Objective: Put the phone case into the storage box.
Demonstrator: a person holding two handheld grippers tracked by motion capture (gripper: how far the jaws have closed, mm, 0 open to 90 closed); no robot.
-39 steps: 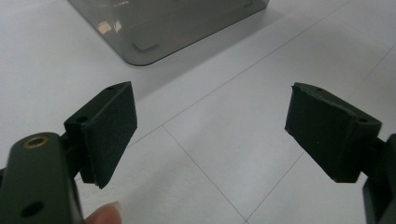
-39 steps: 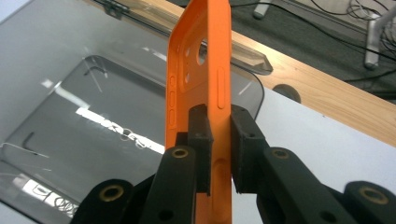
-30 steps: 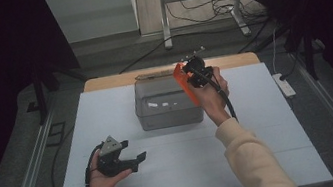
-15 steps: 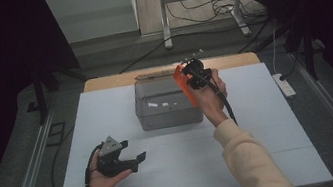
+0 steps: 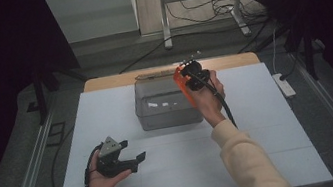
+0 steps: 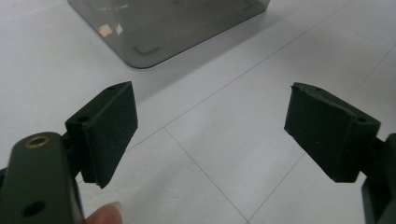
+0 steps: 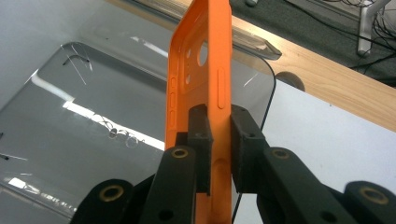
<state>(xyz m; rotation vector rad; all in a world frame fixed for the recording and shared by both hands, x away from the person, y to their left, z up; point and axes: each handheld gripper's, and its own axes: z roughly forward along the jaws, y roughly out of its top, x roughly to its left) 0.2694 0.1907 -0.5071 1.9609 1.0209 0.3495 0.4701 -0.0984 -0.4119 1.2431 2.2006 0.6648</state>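
Observation:
My right gripper (image 7: 219, 140) is shut on an orange phone case (image 7: 201, 70), held edge-on and upright over the right rim of a clear grey plastic bin (image 7: 93, 140). In the high view the orange phone case (image 5: 180, 82) and right gripper (image 5: 195, 74) sit at the far right corner of the bin (image 5: 164, 105). My left gripper (image 5: 126, 158) rests low on the white table near the front left, jaws wide open with nothing between them. Its pads (image 6: 109, 130) frame bare table, with the bin's corner (image 6: 154, 42) beyond.
A white mat (image 5: 260, 124) covers the table, with a wooden strip (image 5: 230, 60) along the far edge. A clear lid-like piece (image 7: 243, 37) lies behind the bin. A power strip (image 5: 284, 85) lies on the floor at the right.

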